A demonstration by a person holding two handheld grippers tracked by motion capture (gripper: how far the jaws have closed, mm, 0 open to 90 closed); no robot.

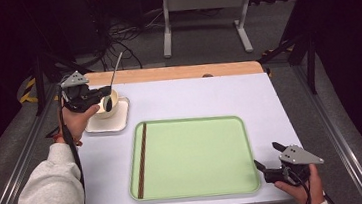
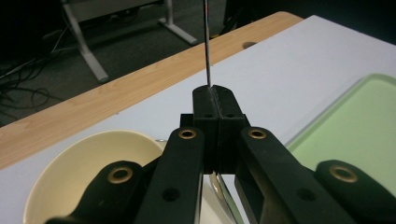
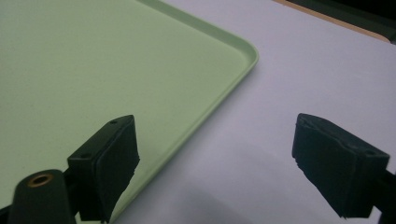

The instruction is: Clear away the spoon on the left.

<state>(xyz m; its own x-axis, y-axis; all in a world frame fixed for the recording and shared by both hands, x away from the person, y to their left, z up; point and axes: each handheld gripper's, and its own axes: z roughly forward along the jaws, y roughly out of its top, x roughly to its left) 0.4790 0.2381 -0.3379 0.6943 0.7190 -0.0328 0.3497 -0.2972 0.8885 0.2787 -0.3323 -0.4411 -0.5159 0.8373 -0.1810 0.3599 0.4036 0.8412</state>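
My left gripper [image 1: 104, 94] is shut on a thin metal spoon [image 1: 115, 69] and holds it above a cream bowl [image 1: 100, 109] at the table's left. The handle [image 2: 207, 42] rises straight out of the closed jaws [image 2: 218, 100], and the spoon's bowl end hangs below them over the cream bowl [image 2: 88, 163]. That bowl sits on a white square plate [image 1: 106, 126]. My right gripper [image 1: 265, 155] rests open near the table's front right, beside the near right corner of a green tray [image 1: 194, 156]. Nothing lies between its open pads [image 3: 215, 154], and the tray corner [image 3: 93, 56] is to their left.
A pair of brown chopsticks [image 1: 142, 158] lies along the tray's left side. The table top [image 1: 193, 96] is white with a wooden strip [image 1: 176, 73] at the far edge. Beyond it are a stand's legs [image 1: 201, 24] and cables on the floor.
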